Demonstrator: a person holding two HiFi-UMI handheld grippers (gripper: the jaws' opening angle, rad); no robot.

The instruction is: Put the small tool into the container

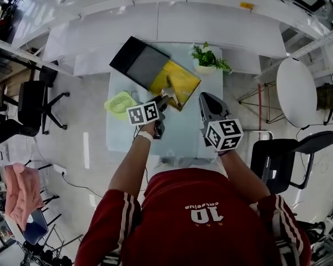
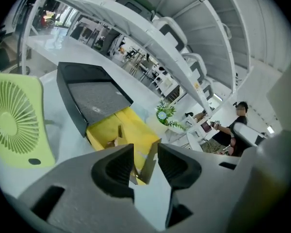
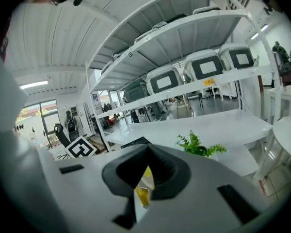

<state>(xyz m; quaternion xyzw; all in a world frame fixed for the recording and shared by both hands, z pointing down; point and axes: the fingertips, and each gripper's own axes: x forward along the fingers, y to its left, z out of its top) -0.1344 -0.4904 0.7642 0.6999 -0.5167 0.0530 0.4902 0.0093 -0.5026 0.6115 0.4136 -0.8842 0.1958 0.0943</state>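
Note:
An open yellow container (image 1: 184, 77) with a black lid (image 1: 137, 63) sits at the back of the pale table (image 1: 180, 129). The small tool (image 1: 171, 91), a slim metal piece, lies in it near the front corner. My left gripper (image 1: 165, 98) hovers just before that corner. In the left gripper view its jaws (image 2: 145, 153) stand open. The thin grey blade (image 2: 148, 163) shows beyond the gap, with no pad on it, against the yellow container (image 2: 131, 125). My right gripper (image 1: 206, 98) hangs to the right of the container, its tips (image 3: 146, 152) meeting on nothing.
A lime-green fan (image 1: 120, 105) lies left of the container, also close at the left in the left gripper view (image 2: 14, 125). A potted plant (image 1: 208, 59) stands at the table's back right. White shelving runs behind; office chairs (image 1: 33, 101) flank the table.

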